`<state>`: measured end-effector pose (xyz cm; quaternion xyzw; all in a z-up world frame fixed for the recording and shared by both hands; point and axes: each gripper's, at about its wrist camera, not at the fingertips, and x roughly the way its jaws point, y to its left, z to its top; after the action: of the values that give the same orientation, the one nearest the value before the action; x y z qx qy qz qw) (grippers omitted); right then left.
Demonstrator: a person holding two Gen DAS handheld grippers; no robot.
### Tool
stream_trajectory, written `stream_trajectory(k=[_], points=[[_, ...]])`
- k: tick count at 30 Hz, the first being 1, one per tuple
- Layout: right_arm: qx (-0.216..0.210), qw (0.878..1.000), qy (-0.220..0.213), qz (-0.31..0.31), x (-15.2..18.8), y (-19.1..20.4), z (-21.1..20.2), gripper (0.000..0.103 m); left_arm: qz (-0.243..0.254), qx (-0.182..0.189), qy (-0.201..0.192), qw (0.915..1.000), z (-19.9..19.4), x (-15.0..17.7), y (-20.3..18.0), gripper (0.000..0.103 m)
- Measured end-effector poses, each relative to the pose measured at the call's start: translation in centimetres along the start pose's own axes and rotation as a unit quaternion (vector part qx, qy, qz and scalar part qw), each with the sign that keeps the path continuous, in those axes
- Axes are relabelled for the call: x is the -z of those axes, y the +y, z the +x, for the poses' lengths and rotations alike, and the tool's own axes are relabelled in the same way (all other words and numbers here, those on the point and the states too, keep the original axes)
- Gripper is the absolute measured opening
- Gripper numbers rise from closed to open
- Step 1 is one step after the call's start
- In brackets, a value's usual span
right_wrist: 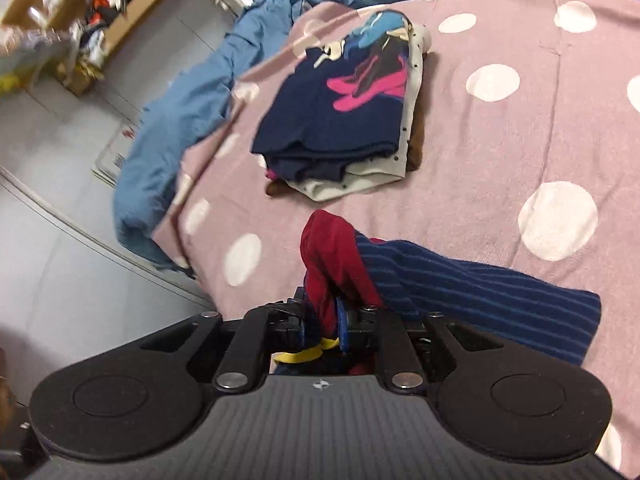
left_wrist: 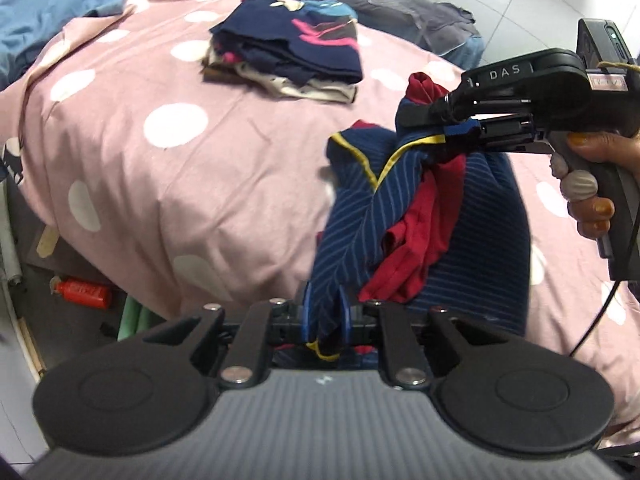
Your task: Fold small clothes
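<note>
Left wrist view: we see left gripper [left_wrist: 325, 316] and right gripper [left_wrist: 448, 120] both clamped on the striped navy-red garment [left_wrist: 400, 216] above the bed [left_wrist: 200, 160].

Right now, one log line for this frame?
left gripper: shut on striped garment | right gripper: shut on same | folded stack: behind

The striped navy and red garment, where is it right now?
The striped navy and red garment hangs above the pink dotted bedcover, pinched by the left hand-held gripper and right hand-held gripper, nearer than the folded pile.
</note>
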<state>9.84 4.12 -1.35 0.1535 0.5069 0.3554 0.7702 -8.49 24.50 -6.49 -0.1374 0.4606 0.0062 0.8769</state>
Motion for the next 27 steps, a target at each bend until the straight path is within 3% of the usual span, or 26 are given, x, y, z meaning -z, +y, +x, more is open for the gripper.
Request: stream_trajectory(k=[5,9,11,12,13,14,15,16,19,23,27], points=[[0.016,1.0,0.009,0.0,0.0,0.3,1.9,0.028,0.008,-0.012,0.01,0.9998,1.0,0.0,-0.2,0.014],[0.019,1.0,0.008,-0.007,0.1,0.5,3.0,0.041,0.014,-0.024,0.011,0.9996,1.6,-0.1,-0.3,0.016],[0.004,1.0,0.0,-0.01,0.2,0.5,2.6,0.053,0.015,-0.027,0.013,0.9994,1.5,-0.2,-0.3,0.019],[-0.008,1.0,-0.008,-0.015,0.1,0.6,2.0,0.066,0.014,-0.03,0.012,0.9994,1.4,-0.2,-0.3,0.03],[-0.018,0.999,-0.023,-0.025,0.1,0.7,0.9,0.075,0.012,-0.034,0.01,0.9993,1.1,-0.2,-0.2,0.051],[-0.026,0.998,-0.045,-0.039,0.2,0.9,-0.4,0.082,0.01,-0.035,0.002,0.9993,0.7,-0.2,-0.1,0.063],[-0.034,0.995,-0.07,-0.056,0.3,1.1,-2.0,0.103,0.004,-0.033,-0.011,0.9994,0.0,-0.3,0.2,0.082],[-0.041,0.992,-0.099,-0.072,0.6,1.1,-3.8,0.103,-0.003,-0.024,-0.028,0.9993,-0.6,-0.3,0.6,0.092],[-0.024,0.98,-0.164,-0.106,1.8,0.2,-8.4,0.103,-0.02,0.025,-0.061,0.9976,-2.0,-0.3,2.1,0.1],[0.005,0.985,-0.145,-0.089,3.3,-3.7,-11.1,0.103,0.013,0.086,-0.057,0.9946,-0.8,-0.4,2.3,0.1],[-0.002,0.992,-0.125,-0.008,5.6,-8.5,-11.0,0.103,0.049,0.132,-0.031,0.9895,2.1,0.0,1.1,0.1]])
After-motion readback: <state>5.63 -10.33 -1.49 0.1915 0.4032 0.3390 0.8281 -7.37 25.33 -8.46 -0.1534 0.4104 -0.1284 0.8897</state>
